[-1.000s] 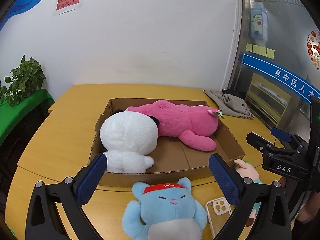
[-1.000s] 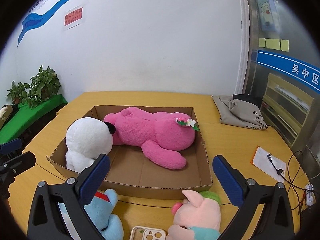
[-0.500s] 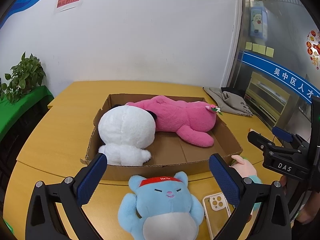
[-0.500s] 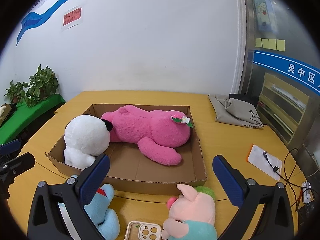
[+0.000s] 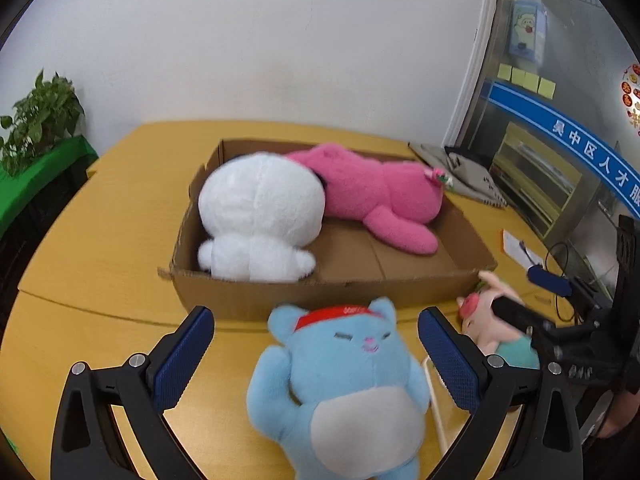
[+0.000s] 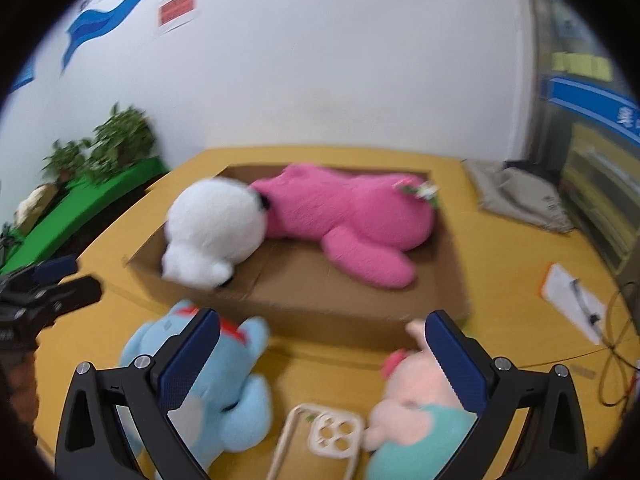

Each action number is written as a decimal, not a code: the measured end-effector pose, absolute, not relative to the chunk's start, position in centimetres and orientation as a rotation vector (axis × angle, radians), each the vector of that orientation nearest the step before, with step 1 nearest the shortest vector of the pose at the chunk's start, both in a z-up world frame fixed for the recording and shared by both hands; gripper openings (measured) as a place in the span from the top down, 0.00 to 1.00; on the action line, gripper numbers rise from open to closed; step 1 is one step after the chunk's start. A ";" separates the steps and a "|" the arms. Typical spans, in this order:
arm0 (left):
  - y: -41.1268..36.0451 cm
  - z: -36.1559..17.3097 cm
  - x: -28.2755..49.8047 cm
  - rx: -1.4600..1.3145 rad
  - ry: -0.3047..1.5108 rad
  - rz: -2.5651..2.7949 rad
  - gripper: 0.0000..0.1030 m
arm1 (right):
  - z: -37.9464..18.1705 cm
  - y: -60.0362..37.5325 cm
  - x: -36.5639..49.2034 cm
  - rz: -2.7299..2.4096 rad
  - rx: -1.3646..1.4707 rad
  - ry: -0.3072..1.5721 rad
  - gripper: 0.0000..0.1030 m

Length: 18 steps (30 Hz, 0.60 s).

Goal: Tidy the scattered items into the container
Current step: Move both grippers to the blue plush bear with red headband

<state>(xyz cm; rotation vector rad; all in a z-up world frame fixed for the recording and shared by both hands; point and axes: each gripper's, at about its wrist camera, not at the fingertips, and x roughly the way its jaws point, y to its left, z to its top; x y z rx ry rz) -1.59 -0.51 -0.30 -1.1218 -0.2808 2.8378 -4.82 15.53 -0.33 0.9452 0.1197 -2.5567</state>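
A shallow cardboard box [image 5: 320, 290] [image 6: 452, 256] on the yellow table holds a white plush [image 5: 260, 216] [image 6: 212, 228] and a pink plush [image 5: 380, 196] [image 6: 344, 216]. A blue plush with a red headband [image 5: 340, 384] [image 6: 224, 384] lies in front of the box, between the fingers of my open left gripper [image 5: 316, 356]. A pink pig plush in a teal top [image 5: 496, 332] [image 6: 420, 400] lies to its right. A clear phone case [image 6: 316, 440] lies between them. My right gripper [image 6: 324, 356] is open and empty above the case and pig.
A grey cloth bag [image 5: 468, 176] [image 6: 520, 196] lies at the table's far right. A paper with a cable [image 6: 572, 300] sits at the right edge. Potted plants [image 5: 40, 116] on a green stand are at the left.
Both grippers have tilted down and moved nearer the table. The blue plush now sits between my left fingers; the pig and phone case are larger in the right view. Both stay open.
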 end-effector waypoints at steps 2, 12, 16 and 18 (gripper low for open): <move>-1.3 -2.0 -2.0 -1.189 -0.302 2.804 0.00 | -1.9 14.0 -4.2 -2.438 0.988 0.128 0.01; -3.5 -7.0 -1.9 -1.342 -0.359 2.707 0.08 | -7.8 9.1 -3.3 -2.190 1.174 0.064 0.01; -6.2 -7.0 -1.9 -1.352 -0.398 2.753 0.08 | -7.3 10.2 -3.8 -2.222 1.170 0.039 0.01; -6.8 -7.4 -2.2 -1.365 -0.423 2.737 0.09 | -7.3 11.1 -4.1 -2.250 1.179 0.016 0.01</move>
